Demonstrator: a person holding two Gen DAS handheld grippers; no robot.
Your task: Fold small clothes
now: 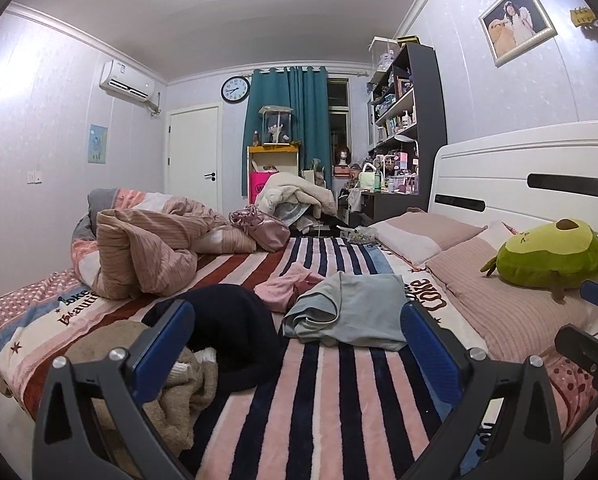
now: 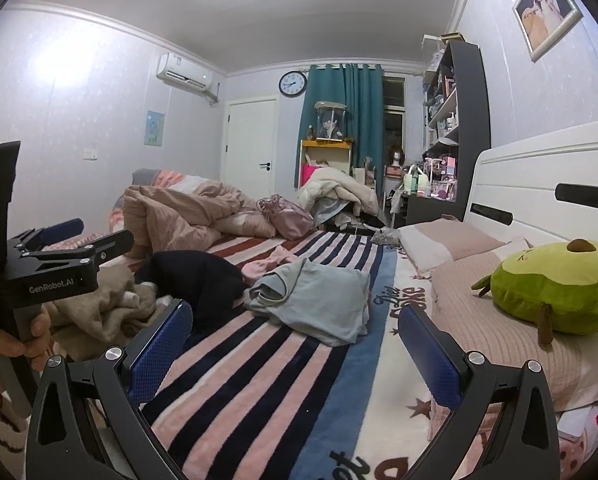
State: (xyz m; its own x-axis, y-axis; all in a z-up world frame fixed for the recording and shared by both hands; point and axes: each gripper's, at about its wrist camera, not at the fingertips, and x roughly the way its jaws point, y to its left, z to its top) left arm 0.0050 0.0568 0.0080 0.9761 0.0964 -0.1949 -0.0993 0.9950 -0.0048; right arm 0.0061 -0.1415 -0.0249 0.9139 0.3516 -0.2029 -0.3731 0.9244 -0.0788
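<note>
A crumpled grey-blue garment (image 1: pixel 351 312) (image 2: pixel 319 300) lies on the striped blanket (image 1: pixel 319 392) (image 2: pixel 259 380) in the middle of the bed. A small pink garment (image 1: pixel 287 288) (image 2: pixel 267 264) lies just behind it. A dark navy garment (image 1: pixel 227 328) (image 2: pixel 195 276) and a beige one (image 1: pixel 179 392) (image 2: pixel 99 304) lie to the left. My left gripper (image 1: pixel 299 340) is open and empty, held above the blanket short of the clothes. My right gripper (image 2: pixel 295 344) is open and empty, near the front of the grey-blue garment. The left gripper also shows in the right wrist view (image 2: pixel 91 240), at the left.
A bunched pink duvet (image 1: pixel 151 256) lies at the back left. Pillows (image 1: pixel 499 296) and a green avocado plush (image 1: pixel 551 256) (image 2: pixel 555 292) lie along the white headboard (image 1: pixel 539 168) at right. A cluttered desk and shelves (image 1: pixel 399 140) stand beyond the bed.
</note>
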